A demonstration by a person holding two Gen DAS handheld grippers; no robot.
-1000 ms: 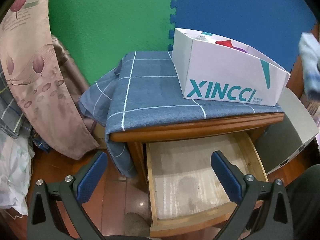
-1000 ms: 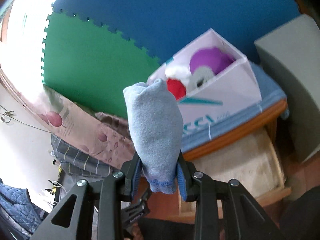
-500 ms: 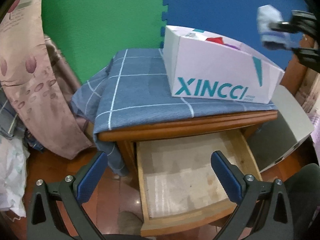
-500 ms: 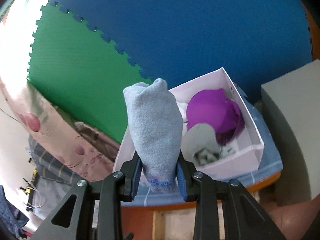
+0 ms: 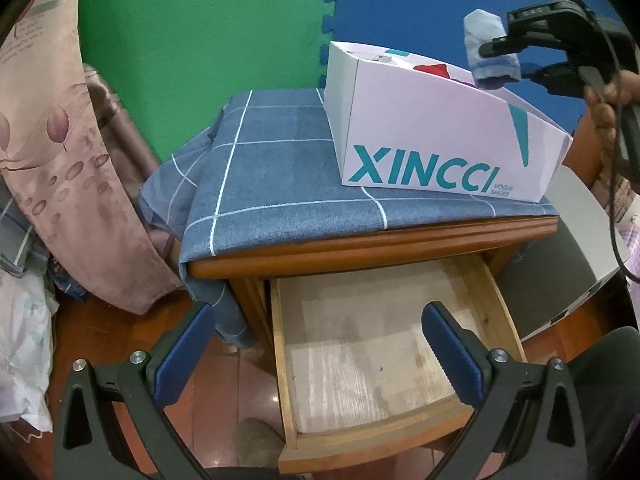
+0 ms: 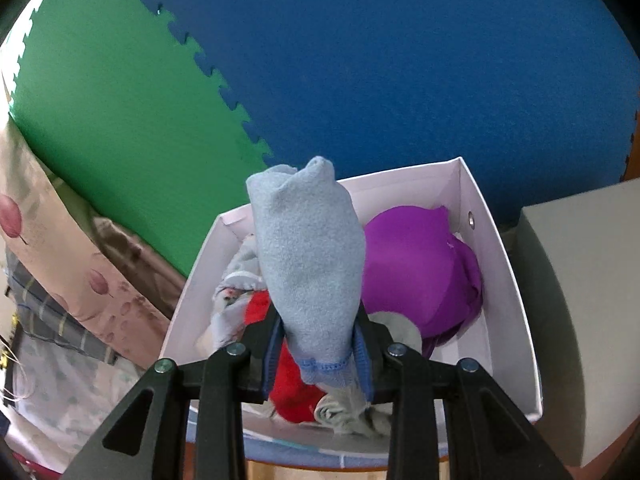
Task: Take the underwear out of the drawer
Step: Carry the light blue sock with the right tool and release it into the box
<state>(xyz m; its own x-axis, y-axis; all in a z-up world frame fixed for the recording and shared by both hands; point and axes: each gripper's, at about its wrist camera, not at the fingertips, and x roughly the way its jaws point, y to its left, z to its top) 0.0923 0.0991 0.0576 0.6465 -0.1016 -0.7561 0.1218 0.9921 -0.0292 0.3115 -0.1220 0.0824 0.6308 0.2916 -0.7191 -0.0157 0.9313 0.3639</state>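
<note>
My right gripper (image 6: 318, 346) is shut on a rolled light-blue piece of underwear (image 6: 308, 264) and holds it above the white XINCCI shoe box (image 6: 516, 320). Purple (image 6: 420, 272), red (image 6: 288, 392) and grey garments lie inside that box. In the left wrist view the same underwear (image 5: 490, 54) hangs over the box (image 5: 432, 148), clamped in the right gripper (image 5: 500, 56), with a person's hand (image 5: 608, 108) behind it. The wooden drawer (image 5: 384, 436) stands pulled out with only a paper liner showing inside. My left gripper (image 5: 318, 356) is open, hovering in front of the drawer.
The nightstand (image 5: 360, 244) carries a blue checked cloth (image 5: 280, 176) that hangs off its left side. A grey cabinet (image 5: 576, 264) stands to the right, floral curtain fabric (image 5: 52, 160) and bedding to the left. Green and blue foam mats (image 5: 200, 32) cover the wall behind.
My right gripper carried the light-blue underwear from beside the drawer to over the shoe box. The left gripper stayed open in front of the drawer, its view shifting slightly.
</note>
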